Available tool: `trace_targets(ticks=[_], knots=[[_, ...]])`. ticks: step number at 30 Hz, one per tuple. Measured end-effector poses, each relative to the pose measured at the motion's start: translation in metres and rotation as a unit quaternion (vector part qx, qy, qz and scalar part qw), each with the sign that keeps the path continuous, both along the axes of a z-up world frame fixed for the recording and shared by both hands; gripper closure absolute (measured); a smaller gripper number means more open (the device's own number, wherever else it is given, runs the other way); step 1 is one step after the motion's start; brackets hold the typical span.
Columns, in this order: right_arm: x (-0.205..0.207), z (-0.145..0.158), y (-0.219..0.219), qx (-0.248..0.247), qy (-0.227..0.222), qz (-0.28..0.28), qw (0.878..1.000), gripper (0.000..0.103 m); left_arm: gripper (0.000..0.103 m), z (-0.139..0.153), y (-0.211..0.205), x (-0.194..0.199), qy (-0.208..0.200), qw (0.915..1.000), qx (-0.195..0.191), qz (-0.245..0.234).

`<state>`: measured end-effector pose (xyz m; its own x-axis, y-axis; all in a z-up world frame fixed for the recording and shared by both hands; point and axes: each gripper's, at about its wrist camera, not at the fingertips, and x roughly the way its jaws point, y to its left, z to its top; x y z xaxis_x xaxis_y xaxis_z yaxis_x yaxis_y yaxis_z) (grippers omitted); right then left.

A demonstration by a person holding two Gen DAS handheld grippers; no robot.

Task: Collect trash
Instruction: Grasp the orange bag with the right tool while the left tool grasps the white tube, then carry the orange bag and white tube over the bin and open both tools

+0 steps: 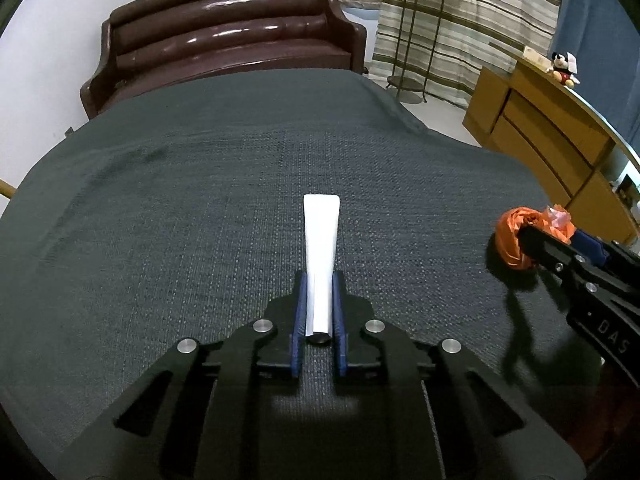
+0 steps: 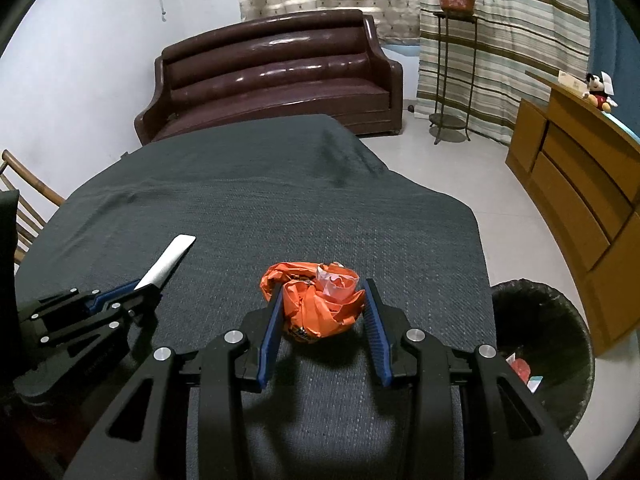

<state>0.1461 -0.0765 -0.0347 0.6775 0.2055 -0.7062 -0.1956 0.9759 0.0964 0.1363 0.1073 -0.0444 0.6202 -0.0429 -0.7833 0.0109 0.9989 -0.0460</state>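
Presently the white tube (image 1: pixel 320 256) lies flat on the dark table cloth (image 1: pixel 180 200), its long axis running straight along the left gripper's (image 1: pixel 319 280) line toward twelve o'clock in the left wrist view, capped end between the blue pads, flat crimped end pointing away. The left jaws are closed on the tube's cap end; the pads press both sides.

The crumpled orange wrapper (image 2: pixel 314 304) sits on the cloth directly ahead of the right gripper (image 2: pixel 322 308), at twelve o'clock, between its blue pads. Those jaws stand partly closed around the wad; the left pad touches it, while contact at the right pad cannot be told for certain, though the wad appears held.

The black trash bin (image 2: pixel 540 344) stands on the floor off the table's edge, at about three to four o'clock from the right gripper, with scraps already inside. The right hand is judged the nearer to it; the left must cross the table's width to reach it.
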Motion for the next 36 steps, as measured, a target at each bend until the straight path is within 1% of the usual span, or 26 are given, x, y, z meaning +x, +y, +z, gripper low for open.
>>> trace_targets(ticks=[6, 10, 15, 22, 31, 36], knots=[[-0.009, 0.007, -0.006, 0.002, -0.01, -0.003, 1.0, 0.064, 0.091, 0.013, -0.01, -0.013, -0.018, 0.9998, -0.006, -0.003], [-0.019, 0.013, -0.016, 0.0, -0.019, -0.013, 1.0, 0.064, 0.091, 0.026, -0.025, -0.027, -0.038, 0.9991, -0.012, -0.017], [-0.031, 0.021, -0.045, -0.003, -0.03, -0.041, 0.999, 0.064, 0.091, 0.039, -0.052, -0.038, -0.057, 0.9973, -0.02, -0.041], [-0.044, 0.026, -0.089, -0.012, -0.04, -0.084, 0.996, 0.064, 0.091, 0.051, -0.101, -0.045, -0.079, 0.993, -0.029, -0.083], [-0.056, 0.023, -0.146, -0.02, -0.042, -0.146, 0.988, 0.064, 0.091, 0.051, -0.169, -0.047, -0.094, 0.9857, -0.028, -0.138], [-0.056, 0.018, -0.174, -0.015, -0.038, -0.174, 0.984, 0.064, 0.091, 0.045, -0.202, -0.045, -0.093, 0.9825, -0.025, -0.16]])
